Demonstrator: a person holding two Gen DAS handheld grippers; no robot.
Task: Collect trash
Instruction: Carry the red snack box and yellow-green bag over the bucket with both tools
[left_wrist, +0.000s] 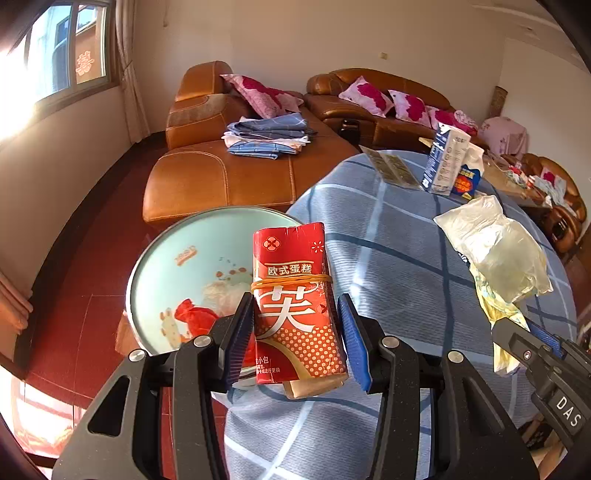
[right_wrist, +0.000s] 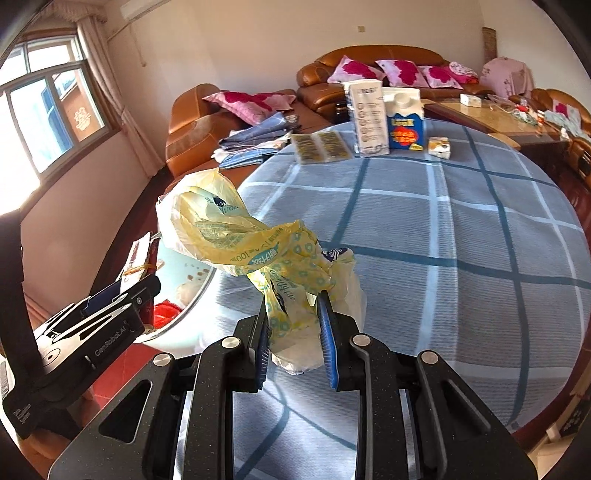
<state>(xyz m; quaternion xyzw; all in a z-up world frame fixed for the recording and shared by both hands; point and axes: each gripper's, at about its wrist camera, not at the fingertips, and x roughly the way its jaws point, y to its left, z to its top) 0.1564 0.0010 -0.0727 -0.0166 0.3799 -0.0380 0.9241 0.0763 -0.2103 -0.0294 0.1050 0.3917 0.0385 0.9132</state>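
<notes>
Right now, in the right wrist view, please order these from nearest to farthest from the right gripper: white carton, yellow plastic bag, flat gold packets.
1. yellow plastic bag, in the right gripper.
2. flat gold packets, far left on the table.
3. white carton, standing slightly beyond them.

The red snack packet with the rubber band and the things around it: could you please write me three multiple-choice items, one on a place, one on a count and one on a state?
1. Where is the round pale-green basin?
A. on the sofa
B. beside the checked blue tablecloth's edge, lower than the tabletop
C. on the windowsill

2. How many upright cartons stand at the table's far side?
A. two
B. four
C. none

3. What is the state of the right tool?
A. open and empty
B. shut on the crumpled yellow plastic bag
C. shut on a carton

Answers: 1 B, the basin shows past the cloth's edge, over the red floor. 2 A, a white-and-blue one and a shorter blue one. 3 B, the bag is pinched between its pads; the left tool holds the red snack packet.
</notes>
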